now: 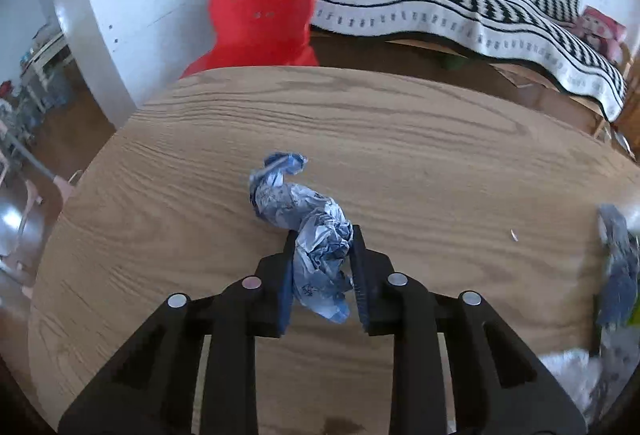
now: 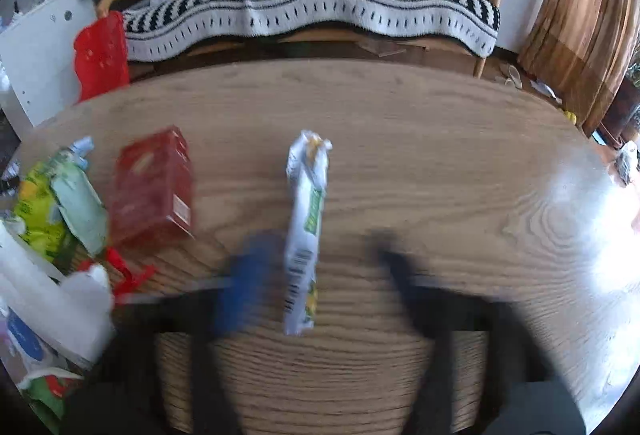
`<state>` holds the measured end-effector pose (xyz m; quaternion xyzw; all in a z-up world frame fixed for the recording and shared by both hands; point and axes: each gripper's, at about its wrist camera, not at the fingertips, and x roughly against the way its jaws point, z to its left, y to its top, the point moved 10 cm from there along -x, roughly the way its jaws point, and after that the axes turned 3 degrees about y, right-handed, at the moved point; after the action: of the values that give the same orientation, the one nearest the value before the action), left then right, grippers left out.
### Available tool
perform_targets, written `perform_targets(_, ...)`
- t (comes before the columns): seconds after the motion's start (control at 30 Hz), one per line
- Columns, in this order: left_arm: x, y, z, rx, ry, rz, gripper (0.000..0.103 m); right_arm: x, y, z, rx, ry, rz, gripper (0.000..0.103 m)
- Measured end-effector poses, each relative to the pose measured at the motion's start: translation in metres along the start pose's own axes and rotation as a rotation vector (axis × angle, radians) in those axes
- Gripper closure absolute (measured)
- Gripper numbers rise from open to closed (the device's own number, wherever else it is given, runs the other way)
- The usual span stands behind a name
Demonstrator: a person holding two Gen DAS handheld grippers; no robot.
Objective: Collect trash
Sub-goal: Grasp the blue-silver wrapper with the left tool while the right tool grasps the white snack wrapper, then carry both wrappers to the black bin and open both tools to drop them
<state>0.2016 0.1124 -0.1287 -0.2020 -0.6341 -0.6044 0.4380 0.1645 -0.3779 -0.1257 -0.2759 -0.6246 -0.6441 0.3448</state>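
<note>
Left claw [image 1: 322,267] clenched on crumpled blue-white wrapper [image 1: 308,231], mid-bench [image 1: 440,139], wrapper's far end resting on wood. Right claw [image 2: 316,275] blurred, fingers seen wide apart either side of white stick pack [image 2: 306,231], pads not touching it. Red box [image 2: 154,187] and litter pile [image 2: 60,203] near bench's left edge.

Ahead of my left gripper [image 1: 322,267], beyond the crumpled wrapper [image 1: 304,231], the table [image 1: 400,139] lay bare to its far edge. Left of my right gripper [image 2: 316,275] a red box [image 2: 154,183] and piled packets [image 2: 52,203] crowded the way; to its right the tabletop was open.
</note>
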Motion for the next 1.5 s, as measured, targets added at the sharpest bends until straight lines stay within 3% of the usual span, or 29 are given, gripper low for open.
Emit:
perform_targets(0.13, 0.021, -0.006, -0.012, -0.008, -0.032, -0.022, 0.080, 0.000, -0.001, 0.004, -0.011, 0.010, -0.006, 0.089)
perform_targets(0.3, 0.046, -0.009, -0.023, -0.031, -0.074, -0.047, 0.080, 0.016, -0.013, 0.006, -0.118, 0.073, -0.040, 0.089)
perform_targets(0.5, 0.131, -0.005, -0.055, -0.011, -0.232, -0.168, 0.080, 0.070, -0.005, 0.004, -0.188, 0.102, -0.151, 0.089)
perform_targets(0.73, 0.223, -0.048, -0.143, -0.147, -0.341, -0.255, 0.080, 0.136, -0.061, -0.004, -0.212, 0.128, -0.138, 0.089)
perform_targets(0.87, 0.271, -0.079, -0.224, -0.289, -0.405, -0.273, 0.080, 0.193, -0.120, -0.025, -0.233, 0.146, -0.111, 0.089)
perform_targets(1.0, 0.303, -0.132, -0.305, -0.404, -0.495, -0.219, 0.080, 0.245, -0.197, -0.056, -0.248, 0.117, -0.073, 0.089)
perform_targets(1.17, 0.348, -0.232, -0.407, -0.579, -0.629, -0.147, 0.080, 0.278, -0.283, -0.106, -0.317, 0.054, -0.034, 0.089)
perform_targets(1.4, 0.367, -0.391, -0.500, -0.867, -0.757, 0.036, 0.080, 0.264, -0.376, -0.157, -0.475, 0.037, 0.029, 0.089)
perform_targets(1.5, 0.357, -0.438, -0.514, -0.959, -0.778, 0.096, 0.081, 0.246, -0.411, -0.163, -0.519, 0.046, 0.076, 0.089)
